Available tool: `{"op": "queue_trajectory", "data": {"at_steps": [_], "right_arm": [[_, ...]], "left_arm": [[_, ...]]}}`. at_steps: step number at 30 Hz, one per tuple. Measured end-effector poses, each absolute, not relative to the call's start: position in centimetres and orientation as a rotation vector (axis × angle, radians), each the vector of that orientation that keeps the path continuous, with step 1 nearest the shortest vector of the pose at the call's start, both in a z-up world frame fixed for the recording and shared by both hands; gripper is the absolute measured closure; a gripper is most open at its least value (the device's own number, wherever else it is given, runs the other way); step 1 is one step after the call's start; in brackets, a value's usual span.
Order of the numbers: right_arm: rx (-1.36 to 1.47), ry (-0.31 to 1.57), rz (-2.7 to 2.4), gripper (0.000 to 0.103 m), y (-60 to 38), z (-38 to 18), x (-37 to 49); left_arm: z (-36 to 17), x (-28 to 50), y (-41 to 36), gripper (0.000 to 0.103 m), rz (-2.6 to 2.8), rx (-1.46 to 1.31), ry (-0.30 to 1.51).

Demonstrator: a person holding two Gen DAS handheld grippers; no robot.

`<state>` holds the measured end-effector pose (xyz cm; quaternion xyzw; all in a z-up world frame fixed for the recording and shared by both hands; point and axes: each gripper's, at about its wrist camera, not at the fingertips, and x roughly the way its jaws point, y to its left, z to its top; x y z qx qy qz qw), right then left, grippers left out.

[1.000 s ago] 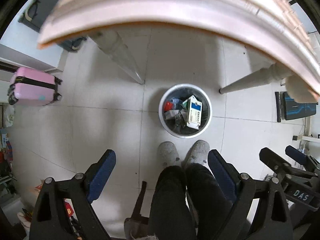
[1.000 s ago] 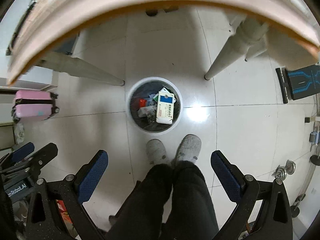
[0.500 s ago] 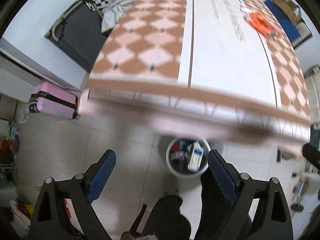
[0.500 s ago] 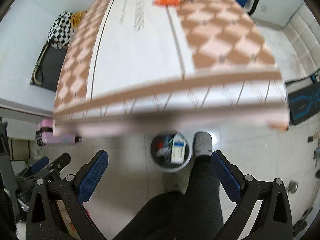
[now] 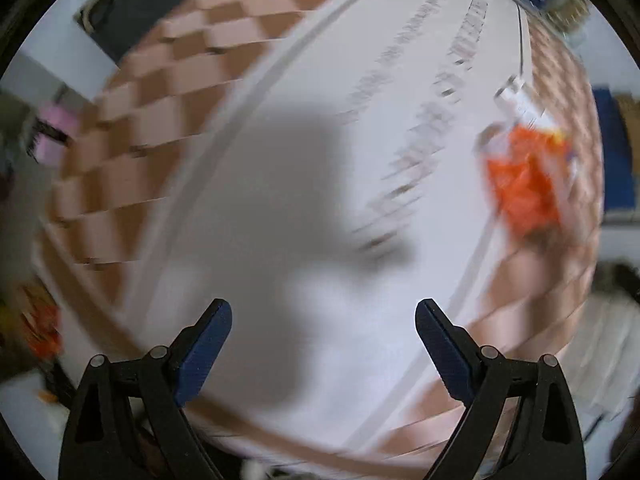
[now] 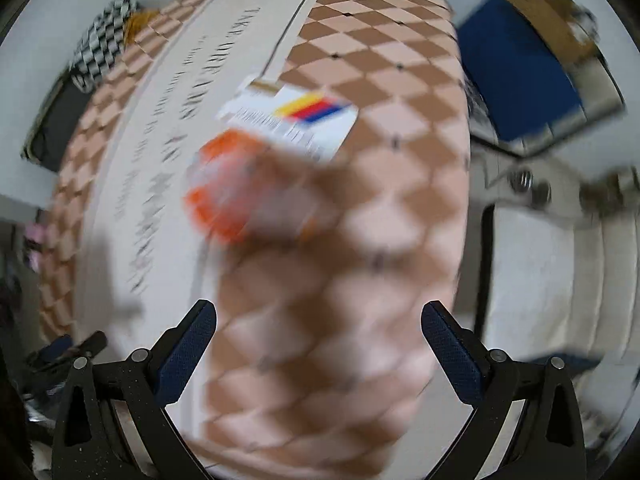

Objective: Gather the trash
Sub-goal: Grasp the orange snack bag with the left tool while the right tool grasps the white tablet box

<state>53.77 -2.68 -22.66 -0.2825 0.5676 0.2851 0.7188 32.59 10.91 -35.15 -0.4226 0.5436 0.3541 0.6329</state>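
Both grippers wide open and empty over the checkered table (image 6: 400, 92), left gripper (image 5: 323, 326) far off, right gripper (image 6: 319, 328) nearer the orange wrapper (image 6: 224, 196) lying against the white box (image 6: 296, 120), and a hasty grab could snag both!

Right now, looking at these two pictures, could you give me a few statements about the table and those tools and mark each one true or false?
1. Both hand-held grippers, left and right, are open and hold nothing. True.
2. An orange wrapper lies on the table. True.
3. The white box is clamped in the right hand-held gripper. False: it lies on the table beyond the wrapper.
4. The tablecloth is plain blue. False: it is brown-and-pink checked with a white printed strip.
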Motion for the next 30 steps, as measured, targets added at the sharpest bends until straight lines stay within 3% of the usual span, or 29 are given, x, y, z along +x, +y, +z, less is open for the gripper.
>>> {"op": "queue_trajectory", "data": {"at_steps": [5,10,13,17,22,30], "right_arm": [[-0.675,1.275,0.613,0.0,-0.2,-23.5,61.7],[-0.685,1.306,0.578,0.0,0.4,-25.4,64.6],[-0.701,1.316,0.574,0.0,0.7,-26.3,65.8],[-0.726,1.311,0.618,0.0,1.7,-26.6,65.9],[-0.793,1.314,0.748,0.0,4.8,-27.2,64.5],[-1.175,1.26,0.955,0.0,12.8,-30.7,60.2]], "left_arm": [[-36.8,40.2,11.6,0.01,0.708,-1.288,1.171],[-37.3,45.6,11.1,0.01,0.688,-1.41,1.154],[-38.1,47.5,11.3,0.043,0.77,-1.365,1.202],[-37.0,47.4,12.1,0.067,0.848,-1.242,1.202],[-35.0,43.6,14.9,0.074,0.952,-1.058,1.191],[-33.9,36.9,20.3,0.075,1.104,-0.981,1.176]]}}
